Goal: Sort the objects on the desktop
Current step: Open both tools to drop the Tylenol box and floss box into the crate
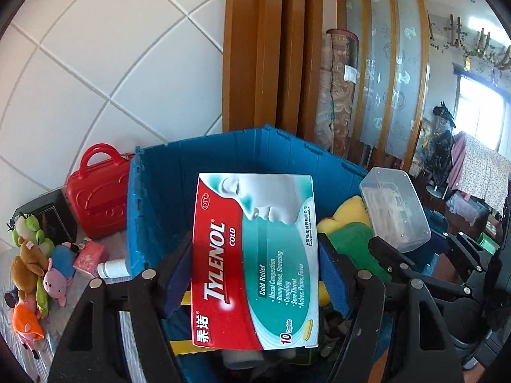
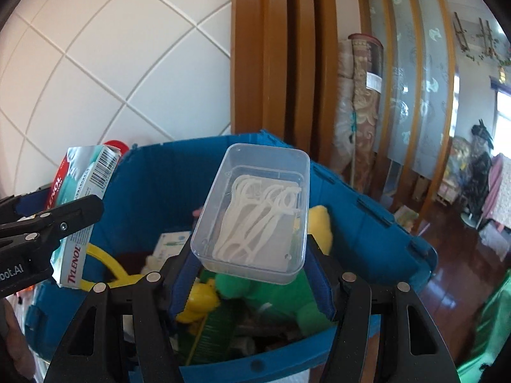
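the left gripper (image 1: pixel 255 274) is clamped on a tylenol cold box (image 1: pixel 255 261), its blue pads pressed against the two long sides, so the box is held face up above a blue plastic bin (image 1: pixel 153 191). the right gripper (image 2: pixel 252 274) is closed partway on a clear plastic case of white floss picks (image 2: pixel 255 214), which is gripped at its near end and tilted up over the same bin. in the right wrist view the left gripper and its box are seen at the left edge, just beside the bin's left wall. inside the bin a yellow and green plush toy (image 2: pixel 242 287), a yellow ring-shaped item (image 2: pixel 105 265) and a green ribbed piece (image 2: pixel 210 335) are piled together. to the left of the bin, a red mini suitcase (image 1: pixel 95 198) is stood against the tiled wall (image 1: pixel 111 63), and a pink tissue pack (image 1: pixel 89 255), a white bottle (image 1: pixel 113 268) lying on its side and a heap of small plush toys (image 1: pixel 35 261) are found near it. wooden slats (image 1: pixel 265 48) and rolled carpets (image 1: pixel 338 89) are seen behind the bin.
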The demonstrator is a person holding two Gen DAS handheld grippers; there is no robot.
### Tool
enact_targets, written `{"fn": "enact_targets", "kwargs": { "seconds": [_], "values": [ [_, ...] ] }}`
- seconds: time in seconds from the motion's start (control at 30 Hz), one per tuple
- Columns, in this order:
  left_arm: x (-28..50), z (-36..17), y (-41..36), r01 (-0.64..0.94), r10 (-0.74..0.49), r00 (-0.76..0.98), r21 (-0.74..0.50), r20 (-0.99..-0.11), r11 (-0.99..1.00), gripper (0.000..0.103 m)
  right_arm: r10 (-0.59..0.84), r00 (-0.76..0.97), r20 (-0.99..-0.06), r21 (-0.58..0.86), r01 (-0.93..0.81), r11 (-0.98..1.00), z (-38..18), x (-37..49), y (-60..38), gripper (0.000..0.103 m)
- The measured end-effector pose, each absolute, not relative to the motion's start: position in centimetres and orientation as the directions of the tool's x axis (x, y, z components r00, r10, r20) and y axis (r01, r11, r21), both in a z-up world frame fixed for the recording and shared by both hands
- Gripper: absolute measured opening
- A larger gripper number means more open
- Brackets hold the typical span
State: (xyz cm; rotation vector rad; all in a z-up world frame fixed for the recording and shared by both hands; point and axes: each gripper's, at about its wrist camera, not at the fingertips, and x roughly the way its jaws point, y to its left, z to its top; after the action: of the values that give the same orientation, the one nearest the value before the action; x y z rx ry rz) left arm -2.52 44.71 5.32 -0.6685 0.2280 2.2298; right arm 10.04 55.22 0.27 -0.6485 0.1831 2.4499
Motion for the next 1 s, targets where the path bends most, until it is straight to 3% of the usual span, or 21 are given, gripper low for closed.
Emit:
{"fn": "enact_targets", "kwargs": {
  "seconds": [0.13, 0.2, 0.23, 0.33, 0.43, 0.7, 1.0],
  "values": [
    [-2.5, 3.7, 47.7, -0.740, 0.583, -0.491, -0.043, -0.647, -0.671, 0.071, 0.491, -0.691, -0.530, -0.016, -0.571, -0.821, -1.2, 9.8, 57.6, 0.063],
    [-2.5, 3.2, 48.1, -0.750, 0.568, -0.468, -0.036, -0.677, -0.661, 0.075, 0.488, -0.692, -0.532, 0.002, -0.578, -0.816, -1.8, 10.0, 58.3, 0.072],
    [-2.3, 3.2, 48.0, -0.746, 0.561, -0.477, -0.026, -0.676, -0.665, 0.078, 0.486, -0.694, -0.531, 0.014, -0.581, -0.814, -1.9, 10.2, 58.7, 0.084],
    [-1.5, 3.3, 47.4, -0.725, 0.543, -0.518, 0.002, -0.661, -0.689, 0.102, 0.472, -0.702, -0.533, 0.049, -0.583, -0.811, -2.1, 10.9, 59.2, 0.094],
    [-0.9, 3.3, 46.5, -0.722, 0.545, -0.522, -0.002, -0.656, -0.692, 0.103, 0.476, -0.702, -0.530, 0.056, -0.589, -0.807, -2.1, 11.8, 58.9, 0.103],
    [0.6, 4.6, 42.1, -0.728, 0.598, -0.545, -0.022, -0.588, -0.685, 0.103, 0.497, -0.710, -0.500, 0.081, -0.609, -0.789, 0.2, 14.2, 56.5, 0.103],
    [3.0, 7.1, 34.6, -0.703, 0.630, -0.613, -0.036, -0.477, -0.710, 0.103, 0.523, -0.704, -0.480, 0.015, -0.603, -0.798, 2.4, 15.1, 50.2, 0.103]
  ]
}}
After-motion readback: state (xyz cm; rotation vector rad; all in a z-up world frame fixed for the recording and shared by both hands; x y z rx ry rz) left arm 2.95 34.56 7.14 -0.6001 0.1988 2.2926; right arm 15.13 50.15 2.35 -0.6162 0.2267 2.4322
